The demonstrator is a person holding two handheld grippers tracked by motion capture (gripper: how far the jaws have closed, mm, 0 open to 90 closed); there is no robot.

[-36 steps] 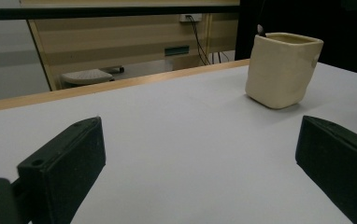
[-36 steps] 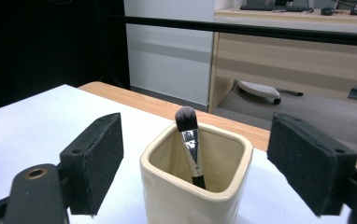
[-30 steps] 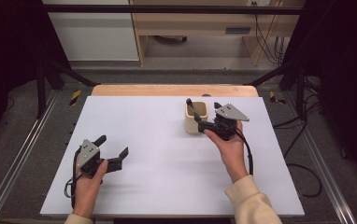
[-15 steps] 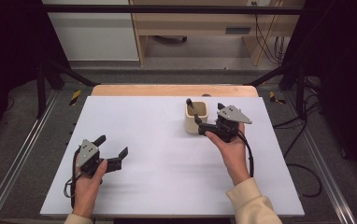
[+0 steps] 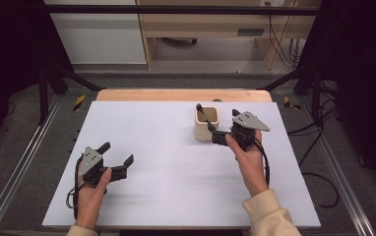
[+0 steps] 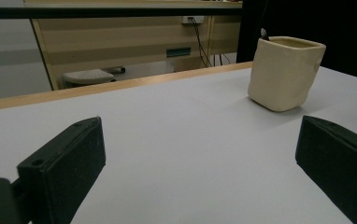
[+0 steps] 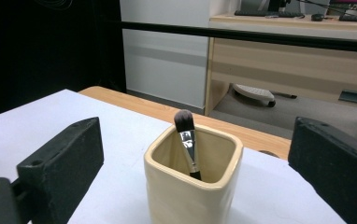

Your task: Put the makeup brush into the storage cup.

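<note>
a cream cup [image 5: 206,123] with rounded square sides stands upright on the white tabletop [image 5: 176,172], toward its far right part. a makeup brush [image 5: 200,111] leans inside it, bristle head up and poking just over the rim at the far left corner; in the right gripper view the brush [image 7: 188,142] shows a dark tuft, a shiny metal collar and a dark handle going down into the cup [image 7: 193,186].

the right gripper [image 5: 223,129] is held in the person's right hand [image 5: 247,157] just beside the cup on its right, low over the tabletop. its fingers are spread wide, and in its own view the cup sits between them, with clear space on both sides, so nothing is gripped. the grey plate on top of it points to the right.

the left gripper [image 5: 116,158] is in the left hand [image 5: 91,191] near the front left of the tabletop, well apart from the cup. its fingers are also wide apart and hold nothing; in the left gripper view they frame bare white surface, with the cup [image 6: 285,72] farther off to the right.

beyond the far wooden edge of the tabletop is a wooden desk [image 5: 215,24] on the floor
</note>
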